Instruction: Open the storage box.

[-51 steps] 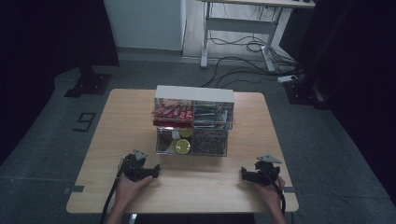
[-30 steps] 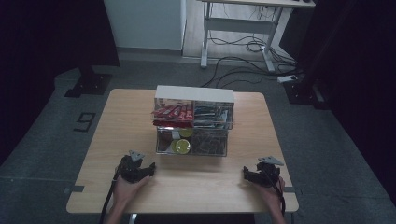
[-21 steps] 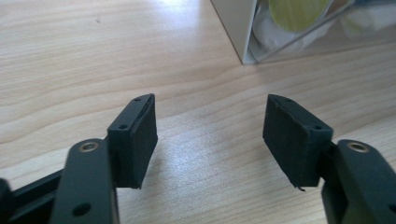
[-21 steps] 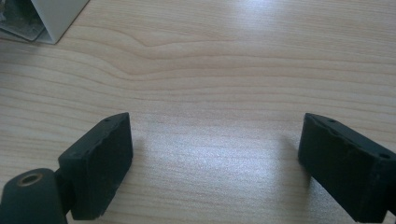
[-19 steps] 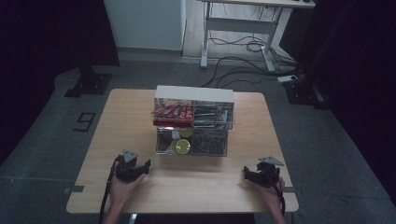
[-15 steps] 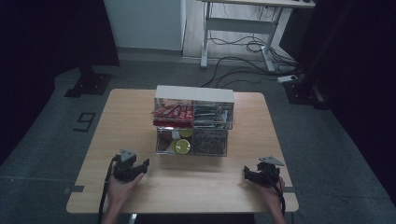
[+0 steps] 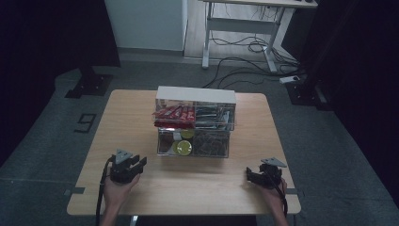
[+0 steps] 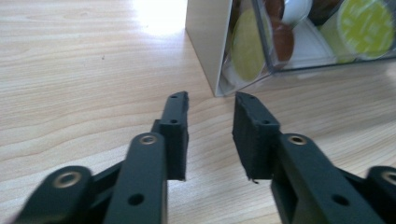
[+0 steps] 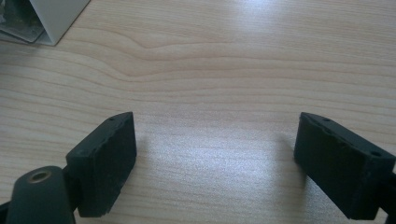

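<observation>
Since 1.7 s ago, left gripper (image 7: 138, 164) has been drifting toward the surface's left side and turning a bit, now sitting at approx 8 o'clock of the clear organizer box (image 7: 195, 123); right gripper (image 7: 250, 176) is barely shifting, staying at approx 4 o'clock of the box.

High view: wooden surface (image 7: 141, 108) is carrying the clear two-tier organizer box near its centre. Upper tier is holding red packets (image 7: 174, 114) on the left w/ darker packets beside them; lower tier is showing a yellow-green round lid (image 7: 183, 148). Left hand (image 7: 117, 190) and right hand (image 7: 273, 190) are coming in from 6 o'clock, each holding its gripper low over the surface, both well apart from the box. Grey three-cornered plates are sitting on top of both grippers.

Left gripper view: jaws are standing apart w/ a narrow gap, nothing between them, hovering low over the wood. Box's corner (image 8: 205, 51) is lying just past the jaw tips at 12 o'clock, not touching. Thru the clear wall, yellow-green round lids (image 8: 366, 25) and brown pods (image 8: 282, 39) are showing at 1–2 o'clock.

Right gripper view: jaws are standing wide apart, nothing between them, bare wood under them. A corner of the box (image 9: 58, 16) is peeking in at 11 o'clock, well apart from the jaws.
</observation>
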`<act>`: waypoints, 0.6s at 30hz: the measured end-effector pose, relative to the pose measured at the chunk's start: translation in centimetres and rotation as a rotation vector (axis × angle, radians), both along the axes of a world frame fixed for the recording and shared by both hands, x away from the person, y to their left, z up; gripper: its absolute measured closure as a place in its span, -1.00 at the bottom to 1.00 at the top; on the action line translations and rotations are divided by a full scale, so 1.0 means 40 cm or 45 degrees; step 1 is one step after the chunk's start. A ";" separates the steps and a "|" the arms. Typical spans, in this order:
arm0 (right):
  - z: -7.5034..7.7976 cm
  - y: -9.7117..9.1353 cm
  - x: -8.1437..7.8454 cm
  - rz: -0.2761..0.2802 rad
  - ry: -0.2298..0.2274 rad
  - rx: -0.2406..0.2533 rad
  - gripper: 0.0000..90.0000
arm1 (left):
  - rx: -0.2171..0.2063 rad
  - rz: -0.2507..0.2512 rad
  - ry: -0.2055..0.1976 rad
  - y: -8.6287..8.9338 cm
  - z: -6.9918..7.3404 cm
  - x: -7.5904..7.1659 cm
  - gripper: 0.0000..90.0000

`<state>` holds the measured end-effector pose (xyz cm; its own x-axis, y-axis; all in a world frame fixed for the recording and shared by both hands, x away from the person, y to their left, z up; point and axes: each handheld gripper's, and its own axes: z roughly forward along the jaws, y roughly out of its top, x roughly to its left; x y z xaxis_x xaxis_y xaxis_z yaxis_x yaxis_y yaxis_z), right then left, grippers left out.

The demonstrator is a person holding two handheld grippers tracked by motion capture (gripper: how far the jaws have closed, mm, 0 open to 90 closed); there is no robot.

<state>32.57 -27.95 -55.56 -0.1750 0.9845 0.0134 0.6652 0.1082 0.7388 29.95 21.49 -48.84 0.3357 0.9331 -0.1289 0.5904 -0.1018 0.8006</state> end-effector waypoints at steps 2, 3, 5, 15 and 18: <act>0.000 0.000 0.000 0.000 0.000 0.000 -0.71 | -0.007 -0.015 -0.015 0.000 0.012 -0.007 0.64; 0.000 0.000 0.000 0.000 0.000 0.000 -0.71 | -0.007 -0.015 -0.015 0.000 0.012 -0.007 0.68; 0.000 0.000 0.000 0.000 0.000 0.000 -0.71 | -0.005 -0.026 -0.031 0.000 0.021 -0.012 0.72; 0.000 0.000 0.000 0.000 -0.001 0.001 -0.70 | -0.031 -0.066 -0.083 -0.007 0.054 -0.033 0.97; 0.000 0.000 0.000 0.001 0.000 -0.001 -0.70 | -0.038 -0.073 -0.084 -0.011 0.059 -0.036 0.99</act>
<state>32.57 -27.96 -55.55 -0.1754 0.9844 0.0124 0.6650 0.1092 0.7389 28.50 21.06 -46.46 0.3968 0.9084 -0.1321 0.5302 -0.1093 0.8408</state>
